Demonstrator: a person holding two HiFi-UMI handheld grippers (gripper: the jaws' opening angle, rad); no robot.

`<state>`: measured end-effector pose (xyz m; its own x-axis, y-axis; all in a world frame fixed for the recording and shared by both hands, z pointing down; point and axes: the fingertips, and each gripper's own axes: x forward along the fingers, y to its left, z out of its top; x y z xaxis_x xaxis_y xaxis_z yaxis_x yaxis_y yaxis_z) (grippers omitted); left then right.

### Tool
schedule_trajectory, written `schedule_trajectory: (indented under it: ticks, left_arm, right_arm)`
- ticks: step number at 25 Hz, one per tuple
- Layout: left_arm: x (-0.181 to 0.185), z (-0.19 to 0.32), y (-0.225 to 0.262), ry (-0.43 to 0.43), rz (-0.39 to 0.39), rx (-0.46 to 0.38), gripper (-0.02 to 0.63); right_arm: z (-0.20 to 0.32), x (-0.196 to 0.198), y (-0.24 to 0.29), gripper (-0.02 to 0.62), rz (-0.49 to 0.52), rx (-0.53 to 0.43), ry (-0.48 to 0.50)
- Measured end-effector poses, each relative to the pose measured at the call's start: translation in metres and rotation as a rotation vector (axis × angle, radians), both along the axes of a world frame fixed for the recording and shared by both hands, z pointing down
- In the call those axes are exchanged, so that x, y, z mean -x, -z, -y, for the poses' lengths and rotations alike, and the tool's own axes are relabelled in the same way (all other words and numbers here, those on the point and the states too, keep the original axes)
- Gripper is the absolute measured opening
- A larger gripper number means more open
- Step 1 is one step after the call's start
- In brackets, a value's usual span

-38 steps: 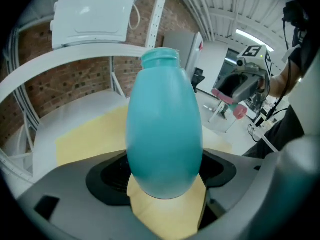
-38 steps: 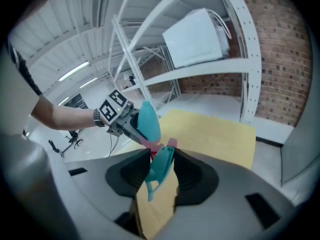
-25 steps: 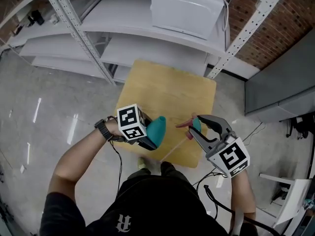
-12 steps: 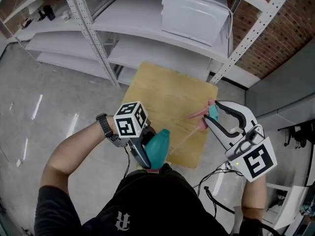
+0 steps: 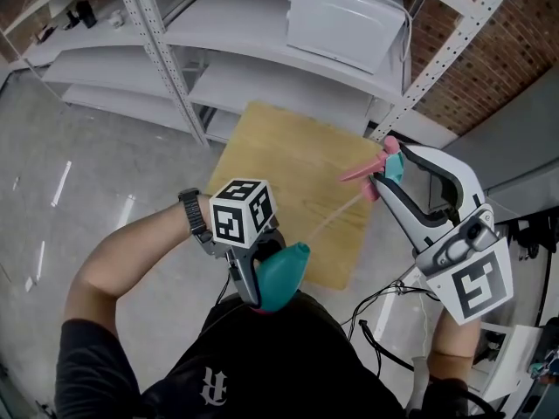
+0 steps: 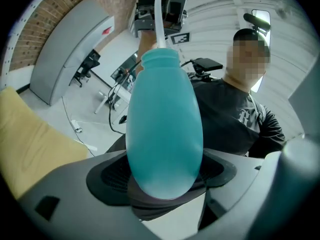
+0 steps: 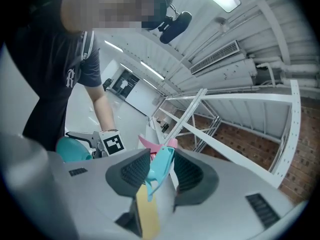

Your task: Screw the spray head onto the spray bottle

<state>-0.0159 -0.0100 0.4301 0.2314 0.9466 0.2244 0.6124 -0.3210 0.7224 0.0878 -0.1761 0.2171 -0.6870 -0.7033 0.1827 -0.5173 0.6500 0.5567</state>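
Teal spray bottle (image 5: 281, 273) is clamped in the left gripper (image 5: 255, 285) near the person's body in the head view, while the right gripper (image 5: 387, 175) pinches the pink-and-teal spray head (image 5: 382, 166) well apart from it, over the wooden table (image 5: 279, 160). The left gripper view shows the dip tube (image 6: 158, 14) entering the bottle's neck. The right gripper view shows the pads pressed on the head. By my reading, seating and screwing are both left to do.
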Motion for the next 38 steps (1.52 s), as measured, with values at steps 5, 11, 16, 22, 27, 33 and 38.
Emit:
schedule_trajectory:
  ticks: [5,11,16,22,27,33,38]
  left_arm:
    - [0.001,0.003,0.002,0.027,-0.017,-0.001,0.4]
    - [-0.004,0.009,0.013,0.061,-0.057,-0.012,0.4]
    - [-0.006,0.012,0.021,0.065,-0.08,-0.033,0.4]
    - [-0.009,0.013,0.026,0.06,-0.094,-0.056,0.4]
    - [-0.01,0.016,0.029,0.065,-0.104,-0.074,0.4]
    - [-0.013,0.022,0.026,0.093,-0.097,-0.126,0.4]
    - [-0.021,0.036,0.014,0.16,-0.081,-0.249,0.4]
  right_arm:
    - [-0.013,0.016,-0.008,0.15,-0.006,0.013,0.054]
    - [-0.029,0.049,-0.039,0.15,0.007,0.084,0.118]
    - [-0.037,0.064,-0.058,0.15,-0.004,0.129,0.159]
    - [-0.045,0.073,-0.061,0.15,-0.033,0.12,0.213]
    - [-0.048,0.078,-0.06,0.15,-0.059,0.094,0.236]
    - [-0.046,0.082,-0.061,0.15,-0.118,0.076,0.248]
    - [-0.041,0.079,-0.07,0.15,-0.191,0.112,0.175]
